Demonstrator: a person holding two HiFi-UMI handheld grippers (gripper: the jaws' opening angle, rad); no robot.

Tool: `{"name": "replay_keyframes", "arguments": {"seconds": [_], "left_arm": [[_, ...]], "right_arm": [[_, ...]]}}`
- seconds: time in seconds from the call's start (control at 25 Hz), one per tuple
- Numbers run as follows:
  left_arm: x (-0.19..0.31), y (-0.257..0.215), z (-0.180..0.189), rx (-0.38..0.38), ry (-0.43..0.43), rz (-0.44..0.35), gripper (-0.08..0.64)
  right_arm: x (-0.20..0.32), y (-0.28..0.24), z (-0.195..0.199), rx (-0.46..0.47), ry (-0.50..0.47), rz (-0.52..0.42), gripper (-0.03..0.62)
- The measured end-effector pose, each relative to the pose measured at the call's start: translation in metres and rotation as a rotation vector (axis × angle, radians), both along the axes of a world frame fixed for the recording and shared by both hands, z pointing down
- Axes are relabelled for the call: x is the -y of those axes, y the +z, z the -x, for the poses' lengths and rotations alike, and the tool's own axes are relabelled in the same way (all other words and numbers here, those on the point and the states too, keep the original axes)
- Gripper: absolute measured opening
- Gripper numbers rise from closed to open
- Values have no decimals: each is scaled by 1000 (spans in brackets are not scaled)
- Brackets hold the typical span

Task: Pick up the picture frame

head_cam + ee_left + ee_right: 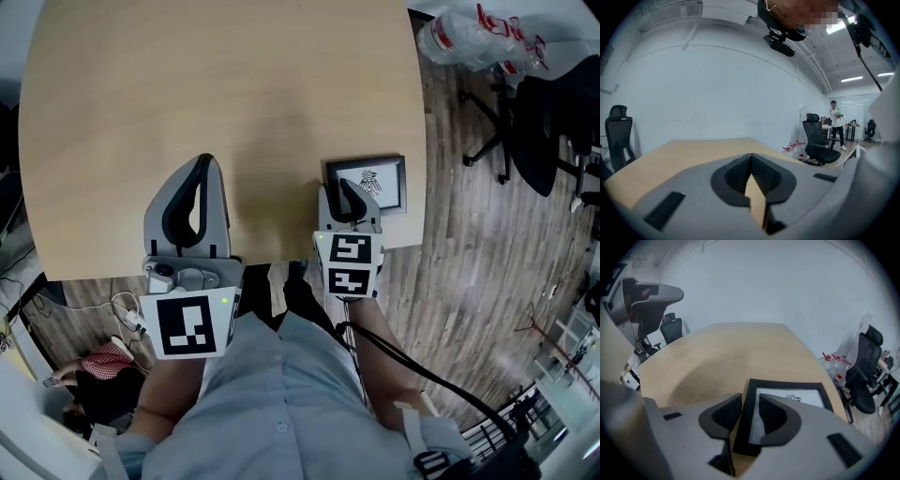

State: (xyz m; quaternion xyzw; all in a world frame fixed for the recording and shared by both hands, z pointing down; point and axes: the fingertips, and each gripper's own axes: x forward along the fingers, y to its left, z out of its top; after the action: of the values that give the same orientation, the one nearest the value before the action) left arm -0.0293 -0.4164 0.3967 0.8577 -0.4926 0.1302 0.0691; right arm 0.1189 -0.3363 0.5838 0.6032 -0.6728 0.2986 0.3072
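The black picture frame [380, 183] with a small drawing on white lies flat near the table's [234, 84] front right edge. My right gripper [347, 189] tilts down over its left side. In the right gripper view the frame [787, 391] has its left border between the two dark pads of the right gripper [750, 401]; the pads stand apart and I see no squeeze on the border. My left gripper [206, 161] hovers over bare table to the left, its tips together. The left gripper [751, 157] holds nothing.
The frame sits close to the table's front and right edges. Beyond the right edge on the wood floor stand a black office chair [544, 122] and bagged plastic bottles [469, 37]. A person [836, 124] stands far off. Another chair [618, 136] is at the table's left.
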Motion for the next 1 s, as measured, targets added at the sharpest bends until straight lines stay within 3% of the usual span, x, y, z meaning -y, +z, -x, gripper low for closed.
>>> {"name": "replay_keyframes", "arguments": {"seconds": [0.28,0.56,0.76,1.0], "left_arm": [[4,-3,-3,-15,12,-18,2],[1,-7,-5,-14,-3,-12,2],[-5,-17,-7,-11,-11,-43,2],[-16,-38,-29,-16,-7,-91,2]], "right_arm": [[0,4,-1,-16,-5,55,101],[0,4,-1,0,-15,29,63],[4,-16,-5,34,-6,-61,63],[19,-63,-19,69,-18,-250,63]]}}
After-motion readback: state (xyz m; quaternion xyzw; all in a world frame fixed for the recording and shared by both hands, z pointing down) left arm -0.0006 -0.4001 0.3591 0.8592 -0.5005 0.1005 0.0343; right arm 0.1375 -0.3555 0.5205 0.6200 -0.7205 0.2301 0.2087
